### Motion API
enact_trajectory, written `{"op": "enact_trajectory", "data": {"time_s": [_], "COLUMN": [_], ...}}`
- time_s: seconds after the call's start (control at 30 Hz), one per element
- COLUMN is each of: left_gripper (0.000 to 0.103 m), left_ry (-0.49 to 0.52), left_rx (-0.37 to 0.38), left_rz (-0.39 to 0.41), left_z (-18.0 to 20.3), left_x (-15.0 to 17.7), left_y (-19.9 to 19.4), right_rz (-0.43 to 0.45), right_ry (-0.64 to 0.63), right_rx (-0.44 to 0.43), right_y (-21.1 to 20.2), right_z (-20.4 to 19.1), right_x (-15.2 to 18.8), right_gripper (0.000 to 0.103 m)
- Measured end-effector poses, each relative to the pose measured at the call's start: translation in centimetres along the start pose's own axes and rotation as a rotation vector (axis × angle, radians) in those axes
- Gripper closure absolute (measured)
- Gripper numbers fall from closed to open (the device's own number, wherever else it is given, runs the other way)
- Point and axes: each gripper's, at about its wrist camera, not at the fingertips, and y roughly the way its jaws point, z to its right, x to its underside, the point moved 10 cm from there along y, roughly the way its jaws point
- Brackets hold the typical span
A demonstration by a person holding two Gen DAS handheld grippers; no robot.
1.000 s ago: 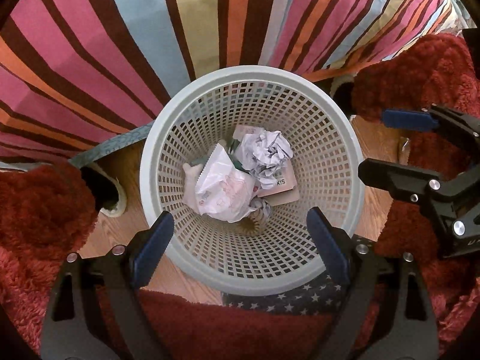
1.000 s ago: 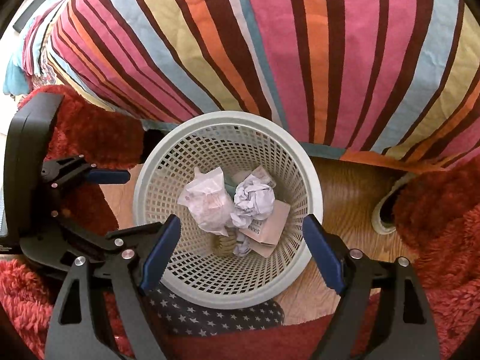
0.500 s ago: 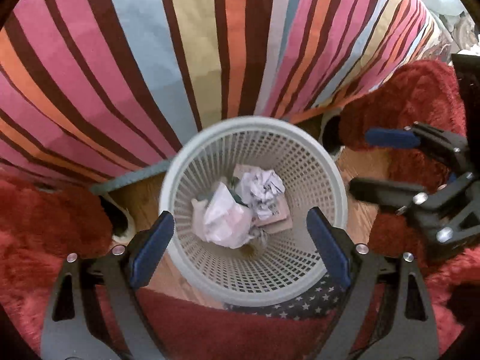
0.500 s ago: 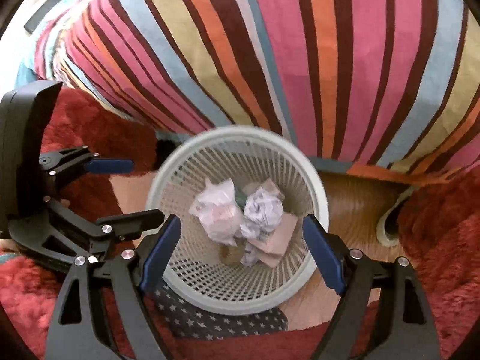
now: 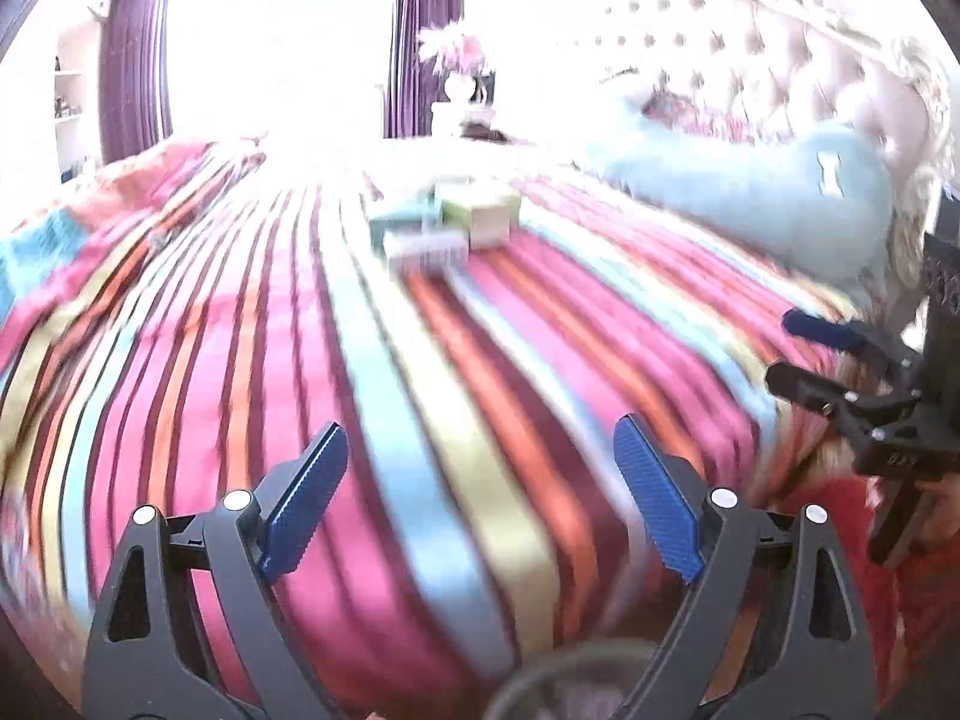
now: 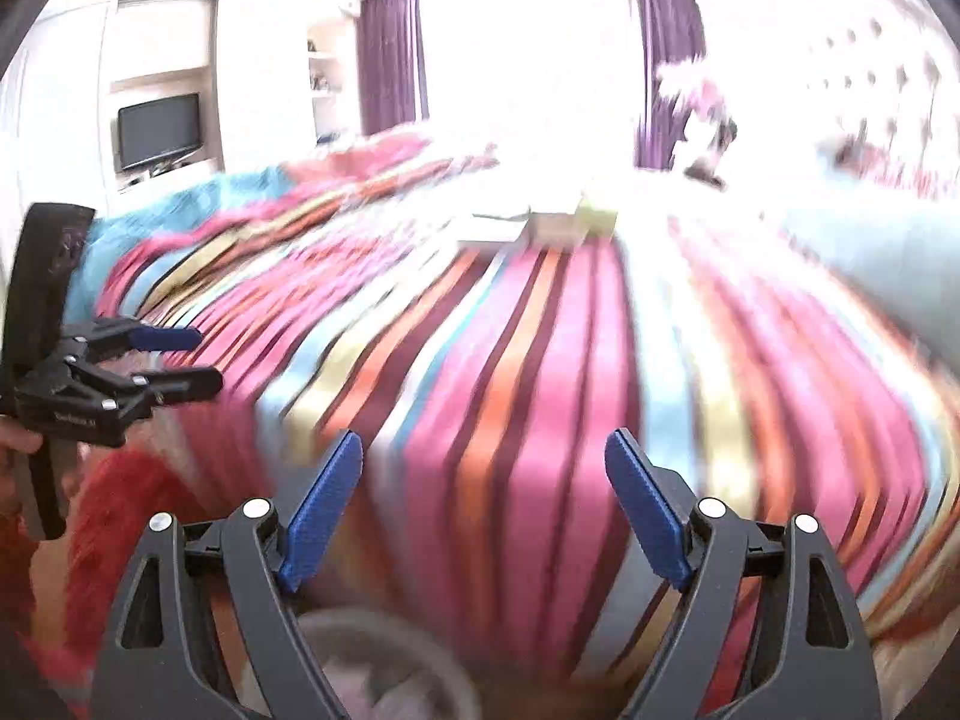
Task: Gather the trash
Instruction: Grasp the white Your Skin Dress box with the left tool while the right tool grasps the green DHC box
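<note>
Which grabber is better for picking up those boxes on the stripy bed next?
Probably the left gripper: the blurry pale boxes on the striped bedspread sit almost straight ahead between its open fingers. From the right gripper they lie off to the right. Both are empty.

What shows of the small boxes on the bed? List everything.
The small boxes lie clustered far out on the striped bedspread, touching one another. They look like cardboard: one pale green and tan, others whitish and teal. Blur hides print and count. The left gripper and right gripper, both open, hang clear of them.
</note>
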Motion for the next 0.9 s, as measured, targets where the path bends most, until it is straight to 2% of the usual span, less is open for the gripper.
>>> {"op": "enact_trajectory", "data": {"time_s": [0.07,0.17,0.27,0.33,0.47,0.57,0.6,0.77,0.9], "left_gripper": [0.016,0.016,0.016,0.015,0.015,0.016,0.016,0.015,0.015], "left_ry": [-0.005,-0.029,-0.063,-0.093,-0.172,-0.229,-0.228,-0.177,-0.208], "left_rx": [-0.017,-0.073,-0.082,-0.066,-0.083,-0.045,-0.037,-0.054,-0.07], "left_rz": [0.014,0.002,-0.042,-0.073,-0.119,-0.14,-0.14,-0.136,-0.153], "left_z": [-0.6,-1.6,-2.3,-2.9,-4.4,-4.8,-4.8,-4.5,-5.3], "left_x": [-3.1,-5.6,-7.0,-7.2,-8.0,-8.5,-8.7,-9.9,-10.2], "left_y": [3.6,8.5,14.0,16.1,20.6,22.3,22.8,24.0,25.2], "right_rz": [-0.005,-0.042,-0.069,-0.091,-0.136,-0.199,-0.203,-0.229,-0.259], "right_ry": [0.036,0.083,0.066,0.048,0.016,0.025,0.026,0.003,-0.057], "right_rx": [0.007,0.024,0.045,0.043,0.034,0.008,0.005,-0.007,-0.002], "right_y": [2.5,7.5,11.3,13.9,18.1,21.8,21.9,24.2,25.2], "right_z": [1.3,3.5,5.4,6.1,7.5,9.0,8.7,9.0,9.3], "right_x": [-1.6,-4.0,-6.0,-7.2,-8.2,-9.9,-10.5,-11.9,-12.6], "right_gripper": [0.024,0.024,0.024,0.024,0.024,0.024,0.024,0.024,0.024]}}
